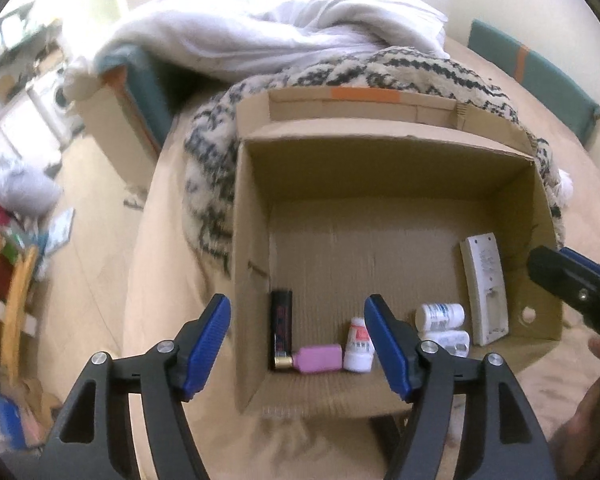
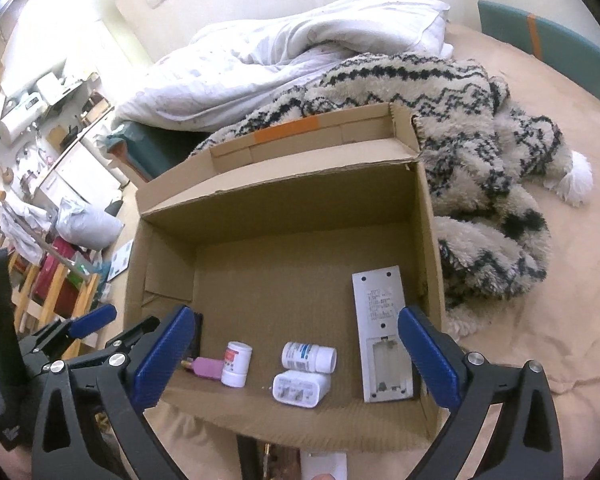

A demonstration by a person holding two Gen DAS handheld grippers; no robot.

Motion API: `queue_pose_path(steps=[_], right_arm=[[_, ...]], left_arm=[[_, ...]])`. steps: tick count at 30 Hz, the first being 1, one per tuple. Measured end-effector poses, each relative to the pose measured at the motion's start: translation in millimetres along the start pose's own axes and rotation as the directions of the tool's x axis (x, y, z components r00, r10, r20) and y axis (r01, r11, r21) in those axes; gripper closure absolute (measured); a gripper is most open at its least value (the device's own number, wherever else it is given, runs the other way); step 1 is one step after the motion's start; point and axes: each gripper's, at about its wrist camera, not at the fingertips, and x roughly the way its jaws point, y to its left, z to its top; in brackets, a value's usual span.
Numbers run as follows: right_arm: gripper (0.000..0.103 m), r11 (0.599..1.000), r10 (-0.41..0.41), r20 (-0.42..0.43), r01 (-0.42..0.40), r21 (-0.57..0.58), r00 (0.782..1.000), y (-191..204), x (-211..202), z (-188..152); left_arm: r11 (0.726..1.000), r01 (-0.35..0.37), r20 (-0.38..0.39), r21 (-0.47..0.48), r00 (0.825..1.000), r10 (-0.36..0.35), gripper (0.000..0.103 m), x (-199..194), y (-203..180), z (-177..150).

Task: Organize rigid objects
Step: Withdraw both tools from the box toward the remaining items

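Observation:
An open cardboard box (image 1: 380, 136) (image 2: 280, 184) stands on the bed. Along its near wall lie a black battery (image 1: 282, 324), a pink block (image 1: 320, 358) (image 2: 209, 368), a small red-labelled white bottle (image 1: 358, 346) (image 2: 236, 364), a blue-labelled white bottle (image 1: 440, 315) (image 2: 309, 356), a white charger plug (image 1: 454, 341) (image 2: 300, 391) and a face-down remote (image 1: 485, 284) (image 2: 382, 332) with its battery bay open. My left gripper (image 1: 298, 320) hangs open above the box's left near corner, holding nothing. My right gripper (image 2: 296, 320) stands wide open over the box's right half, also holding nothing.
A shaggy black-and-cream blanket (image 2: 480, 152) lies behind and right of the box, with a white duvet (image 2: 284, 48) beyond it. The beige sheet (image 2: 560, 280) spreads to the right. A teal headboard (image 2: 560, 44) is far right. The cluttered floor and shelves (image 2: 60, 240) lie left of the bed.

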Motion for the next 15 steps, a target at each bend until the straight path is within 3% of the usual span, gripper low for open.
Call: queue_pose_path(steps=[7, 12, 15], right_arm=[[0.000, 1.000, 0.005, -0.009, -0.005, 0.003, 1.000, 0.5, -17.8, -18.2], [0.000, 0.998, -0.063, -0.030, 0.063, -0.019, 0.998, 1.8, -23.8, -34.4], [0.000, 0.999, -0.053, -0.043, 0.053, -0.006, 0.998, 0.9, -26.8, -42.0]], left_arm=[[0.998, 0.015, -0.047, -0.068, 0.999, -0.019, 0.036, -8.8, 17.1, -21.7], [0.996, 0.026, -0.064, -0.089, 0.997, -0.032, 0.036, -15.9, 23.0, -35.8], [0.995, 0.034, -0.074, -0.091, 0.996, -0.041, 0.036, -20.6, 22.7, -46.9]])
